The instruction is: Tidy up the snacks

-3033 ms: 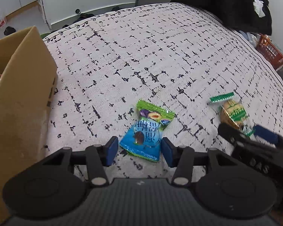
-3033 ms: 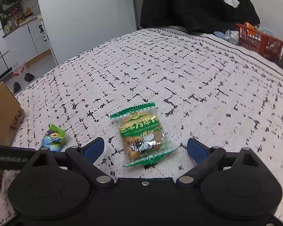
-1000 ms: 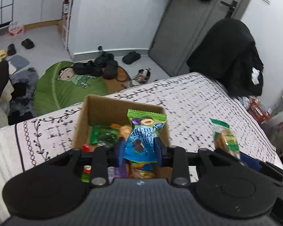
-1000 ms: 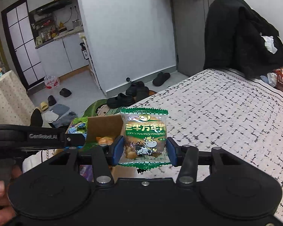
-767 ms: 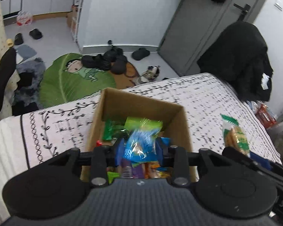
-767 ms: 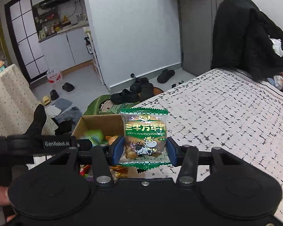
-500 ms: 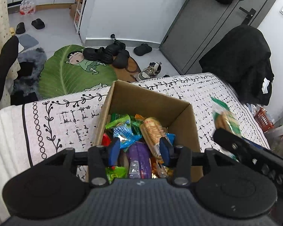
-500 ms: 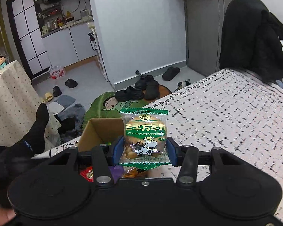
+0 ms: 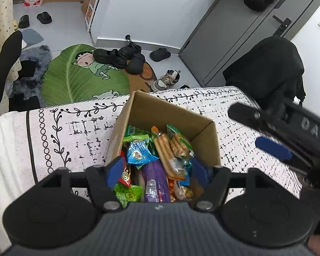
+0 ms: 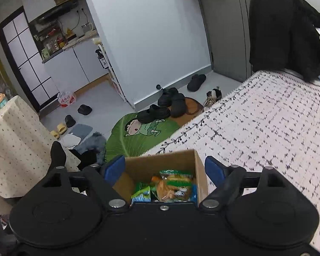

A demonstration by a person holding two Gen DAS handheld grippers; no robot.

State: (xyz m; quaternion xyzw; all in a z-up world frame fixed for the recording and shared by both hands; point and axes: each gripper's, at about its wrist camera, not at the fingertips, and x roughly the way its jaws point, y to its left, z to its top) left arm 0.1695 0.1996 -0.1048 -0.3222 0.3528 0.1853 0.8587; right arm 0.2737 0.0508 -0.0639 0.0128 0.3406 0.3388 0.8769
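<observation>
A: Our left gripper [image 9: 156, 171] and right gripper [image 10: 165, 170] have just been opening, nothing between them; the snacks [image 9: 157, 155] lie in the box [image 9: 170, 115].

B: We judge them light, crinkly; we'd pinch a packet's sealed edge.

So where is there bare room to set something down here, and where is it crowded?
Bare: the black-flecked white bedspread left of the brown cardboard box, up to its vine-print border, and the wide stretch to the box's right. Crowded: inside the box, snack packets cover the bottom.
</observation>
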